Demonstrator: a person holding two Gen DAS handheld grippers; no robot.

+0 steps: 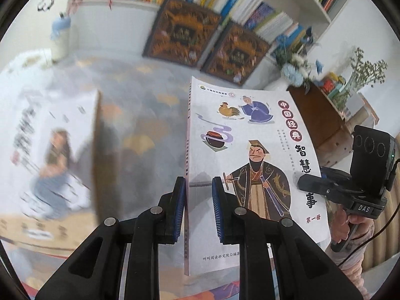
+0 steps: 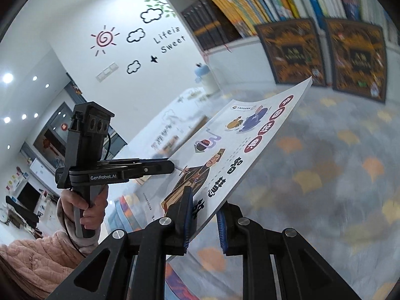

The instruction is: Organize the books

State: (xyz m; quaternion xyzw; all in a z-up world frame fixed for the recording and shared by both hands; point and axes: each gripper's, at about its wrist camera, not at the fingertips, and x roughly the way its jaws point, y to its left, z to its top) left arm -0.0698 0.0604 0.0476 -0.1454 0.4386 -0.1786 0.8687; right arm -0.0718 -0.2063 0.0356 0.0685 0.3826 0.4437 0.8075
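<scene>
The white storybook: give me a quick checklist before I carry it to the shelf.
1. Left gripper on the white storybook: its fingers straddle the spine edge, but a gap shows beside the right pad. Cannot tell if clamped.
2. Right gripper on the opposite long edge: fingers sit on both faces. Cannot tell how firm.
3. Book clear of the carpet: ok, it is held up in the air.
4. Cover bending: not ok, the far corner curves upward.
5. Free slot in the bookshelf: cannot tell, rows look packed.
6. Two dark ornate books lean against the shelf base: not ok, possible obstruction.
</scene>
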